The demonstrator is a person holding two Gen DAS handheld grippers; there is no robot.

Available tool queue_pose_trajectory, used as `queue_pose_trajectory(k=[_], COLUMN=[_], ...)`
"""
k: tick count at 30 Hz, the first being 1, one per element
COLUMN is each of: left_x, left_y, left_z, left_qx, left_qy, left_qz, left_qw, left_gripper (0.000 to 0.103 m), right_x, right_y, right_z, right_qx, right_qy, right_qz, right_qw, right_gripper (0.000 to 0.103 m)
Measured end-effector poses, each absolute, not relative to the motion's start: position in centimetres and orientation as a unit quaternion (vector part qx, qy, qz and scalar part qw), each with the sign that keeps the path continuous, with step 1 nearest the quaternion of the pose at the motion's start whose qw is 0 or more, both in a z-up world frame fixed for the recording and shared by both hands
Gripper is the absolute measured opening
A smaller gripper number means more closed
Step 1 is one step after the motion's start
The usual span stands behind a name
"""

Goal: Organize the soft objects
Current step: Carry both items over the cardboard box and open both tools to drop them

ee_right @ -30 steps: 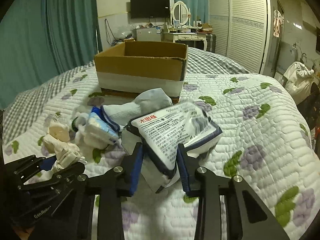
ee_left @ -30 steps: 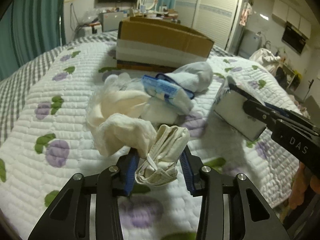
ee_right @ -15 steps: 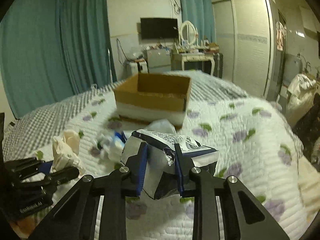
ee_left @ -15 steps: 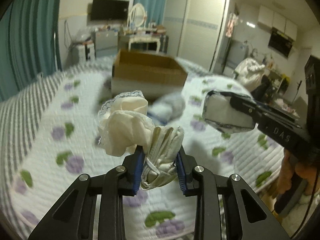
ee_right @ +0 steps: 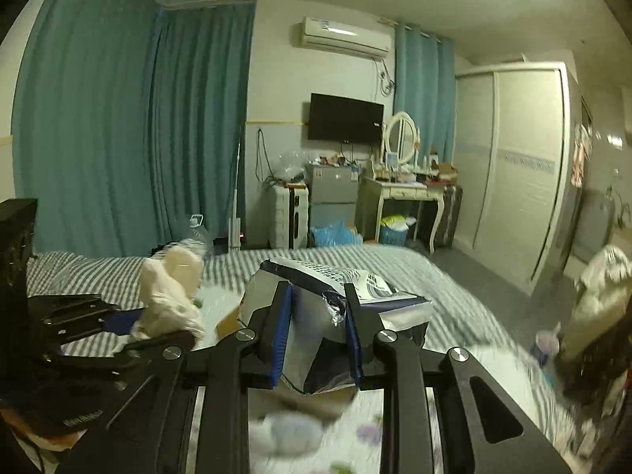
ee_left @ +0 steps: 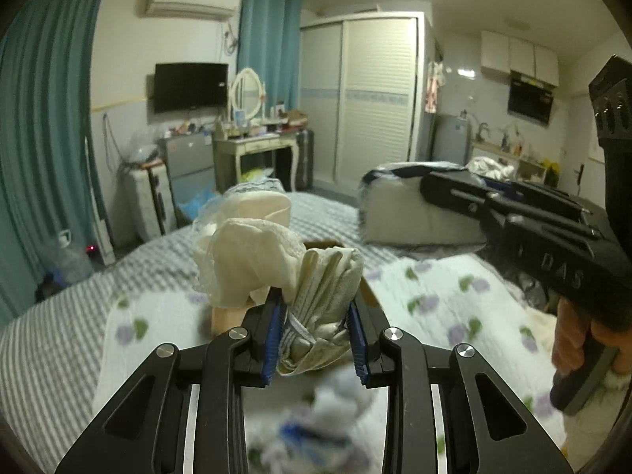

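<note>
My left gripper (ee_left: 316, 312) is shut on a cream bundle of cloth (ee_left: 276, 264) and holds it high above the bed. It also shows in the right wrist view (ee_right: 170, 296). My right gripper (ee_right: 318, 312) is shut on a plastic-wrapped white and navy pack (ee_right: 339, 296), also lifted; the pack shows in the left wrist view (ee_left: 410, 213) at the right. The cardboard box (ee_left: 328, 243) is mostly hidden behind the bundle; a piece of it shows in the right wrist view (ee_right: 227, 322). Blurred white and blue soft items (ee_left: 316, 430) lie on the bed below.
The quilted bed (ee_left: 454, 308) with purple flowers spreads below both grippers. Beyond it stand a dresser with mirror (ee_left: 256, 142), a wall TV (ee_right: 345, 118), a wardrobe (ee_left: 375, 102) and teal curtains (ee_right: 138, 126).
Both grippers have risen and moved forward toward the box with their loads. The view has tilted up from the bed to the room.
</note>
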State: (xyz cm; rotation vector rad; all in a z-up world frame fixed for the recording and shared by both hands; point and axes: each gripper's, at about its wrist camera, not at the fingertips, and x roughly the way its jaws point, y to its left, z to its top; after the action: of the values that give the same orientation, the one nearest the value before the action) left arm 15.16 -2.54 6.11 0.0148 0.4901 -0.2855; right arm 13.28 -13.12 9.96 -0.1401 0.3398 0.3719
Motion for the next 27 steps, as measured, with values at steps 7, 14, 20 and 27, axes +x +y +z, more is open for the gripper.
queue_pose_trajectory(k=[7,14,20,27], left_x=[23.2,26.8,26.8,24.7], left_y=[-3.1,-2.8,-3.4,-2.6], left_z=[2.6,-2.6,-3.5,0.3], left_qx=[0.041,0.044,0.045,0.029], left_qy=[0.268,0.309,0.327,0.304], left_qz=[-0.134,-0.128,-0.109,-0.078], left_qw=[0.953,0.941,0.938,0.949], left_gripper=[0.029,0.029,0.040,0.082], right_x=[22.9,29.2,30.5,28.6], right_y=[-10.4,-10.3,-11.2,-12.7], right_z=[7.4,1.3,-1.3,1.3], right_qx=[-0.086,-0.068,-0.049,-0.035], right_qy=[0.189,0.244,0.270,0.271], right_qz=[0.203,0.214,0.216,0.180], right_qw=[0.957,0.944,0.937,0.945], right_gripper=[0.024,0.024,0.029,0.058])
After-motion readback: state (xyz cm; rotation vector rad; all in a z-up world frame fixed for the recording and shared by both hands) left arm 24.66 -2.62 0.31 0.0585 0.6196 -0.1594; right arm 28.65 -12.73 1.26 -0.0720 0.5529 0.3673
